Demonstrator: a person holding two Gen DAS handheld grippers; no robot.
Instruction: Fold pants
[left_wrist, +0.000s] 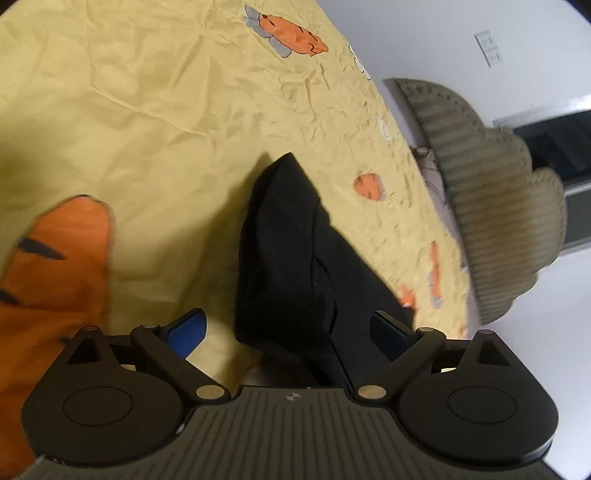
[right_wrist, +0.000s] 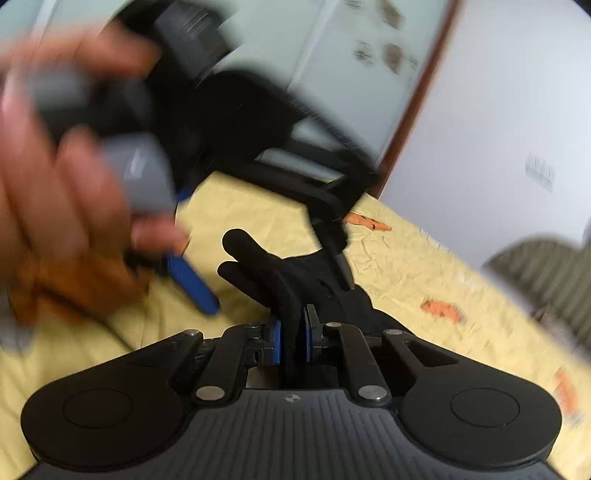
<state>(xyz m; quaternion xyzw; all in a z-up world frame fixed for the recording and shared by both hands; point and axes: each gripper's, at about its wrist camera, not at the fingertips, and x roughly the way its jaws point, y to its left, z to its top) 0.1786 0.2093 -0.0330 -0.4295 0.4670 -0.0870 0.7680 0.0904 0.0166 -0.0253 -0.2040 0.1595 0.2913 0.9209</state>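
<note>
Black pants lie bunched on a yellow bedsheet printed with orange tigers. In the left wrist view my left gripper stands wide open around the near end of the bundle. Its left blue pad is clear of the cloth, and the fabric drapes against the right finger. In the right wrist view my right gripper is shut on a thick fold of the pants, with cloth squeezed between both blue pads. A blurred hand at the left holds the other gripper, whose blue finger points down at the sheet.
An olive ribbed cushion sits at the bed's far right edge, by a white wall with an outlet. A black office chair stands beyond the bed, near a brown door frame.
</note>
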